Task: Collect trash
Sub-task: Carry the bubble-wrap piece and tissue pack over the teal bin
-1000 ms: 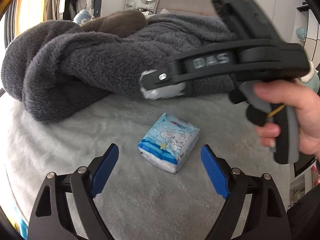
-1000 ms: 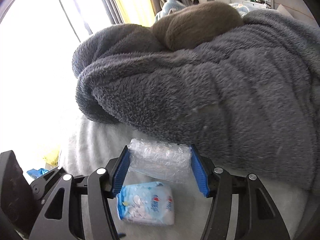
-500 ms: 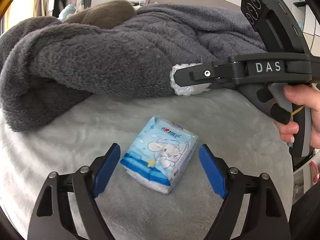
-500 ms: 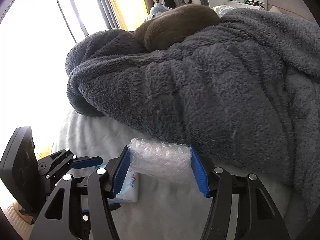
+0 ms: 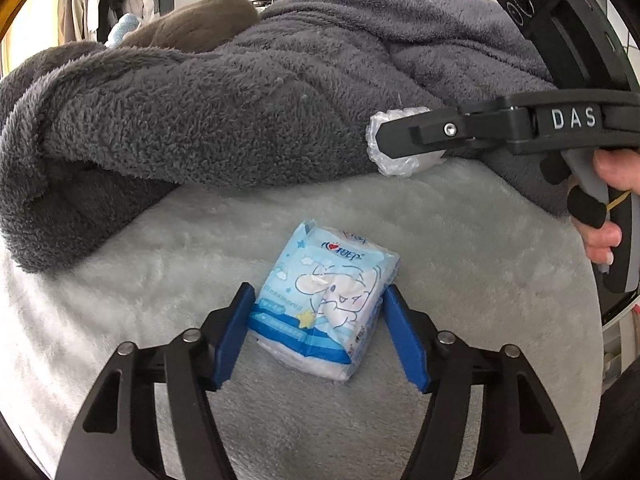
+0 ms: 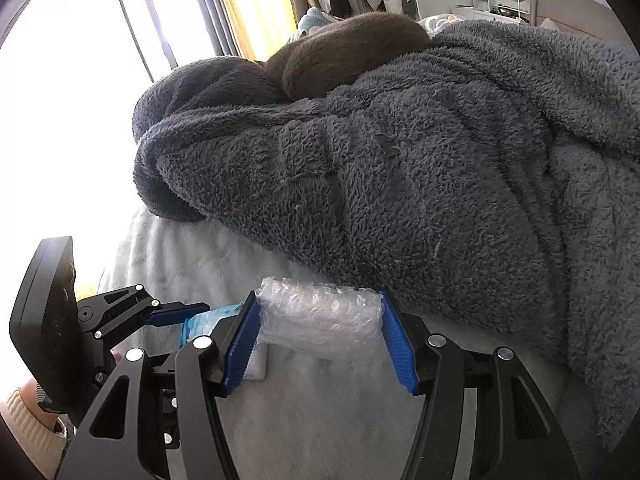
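Note:
A light-blue tissue pack [image 5: 324, 300] with a cartoon print lies on the pale fleece bed cover [image 5: 480, 280]. My left gripper [image 5: 318, 294] straddles it, and its jaws are closing with the pack between the blue pads; the pack looks unsqueezed. Up at the right, my right gripper [image 5: 400, 140] is shut on a roll of clear bubble wrap [image 5: 394, 164]. The right wrist view shows that roll [image 6: 320, 324] clamped between both pads of the right gripper [image 6: 319, 300]. There the tissue pack [image 6: 208, 318] peeks out at lower left beside the left gripper [image 6: 176, 314].
A bunched dark grey fleece blanket [image 5: 240, 112] lies across the bed just behind both grippers, with a brown cushion [image 6: 352, 48] on top. A person's hand [image 5: 608, 236] holds the right gripper's handle. Bright window and curtains at left, hanging clothes behind.
My left gripper has moved forward over the tissue pack and its jaws have narrowed around it. The right gripper has shifted to the right, still holding the bubble wrap.

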The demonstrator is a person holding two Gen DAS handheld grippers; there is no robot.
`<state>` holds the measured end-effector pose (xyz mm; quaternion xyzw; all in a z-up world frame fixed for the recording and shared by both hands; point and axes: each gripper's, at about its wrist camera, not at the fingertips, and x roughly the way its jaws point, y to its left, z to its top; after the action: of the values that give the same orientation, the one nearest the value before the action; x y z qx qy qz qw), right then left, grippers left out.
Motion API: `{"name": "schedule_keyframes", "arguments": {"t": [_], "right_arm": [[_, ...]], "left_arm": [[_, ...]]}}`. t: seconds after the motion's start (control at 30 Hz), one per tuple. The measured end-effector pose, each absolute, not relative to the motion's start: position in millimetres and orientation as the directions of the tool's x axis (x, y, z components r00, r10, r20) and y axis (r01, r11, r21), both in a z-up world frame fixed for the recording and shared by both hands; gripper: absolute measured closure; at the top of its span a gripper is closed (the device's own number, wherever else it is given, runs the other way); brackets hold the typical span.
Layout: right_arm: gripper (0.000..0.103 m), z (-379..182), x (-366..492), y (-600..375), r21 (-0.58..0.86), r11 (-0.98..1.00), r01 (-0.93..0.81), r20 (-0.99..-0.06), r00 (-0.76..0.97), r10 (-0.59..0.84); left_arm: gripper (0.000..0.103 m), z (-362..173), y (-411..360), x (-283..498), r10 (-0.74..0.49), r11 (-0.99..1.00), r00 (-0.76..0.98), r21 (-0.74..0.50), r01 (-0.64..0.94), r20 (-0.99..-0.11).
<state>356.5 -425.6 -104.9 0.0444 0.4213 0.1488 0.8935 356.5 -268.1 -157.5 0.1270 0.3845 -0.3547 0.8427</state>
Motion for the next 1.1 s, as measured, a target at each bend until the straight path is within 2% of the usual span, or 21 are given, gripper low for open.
{"name": "schedule_keyframes", "arguments": {"t": [0.4, 1.1], "right_arm": [[0.044, -89, 329, -421, 0.214, 0.952, -0.221, -0.727, 0.614, 0.306], [0.044, -78, 269, -391, 0.241, 0.952, -0.188, -0.708, 0.637, 0.305]], "left_arm": [[0.045, -134, -250, 333, -0.482, 0.740, 0.532, 0.001, 0.672, -0.696], [0.046, -110, -162, 275, -0.372, 0.877, 0.626, -0.041, 0.478, -0.685]]}}
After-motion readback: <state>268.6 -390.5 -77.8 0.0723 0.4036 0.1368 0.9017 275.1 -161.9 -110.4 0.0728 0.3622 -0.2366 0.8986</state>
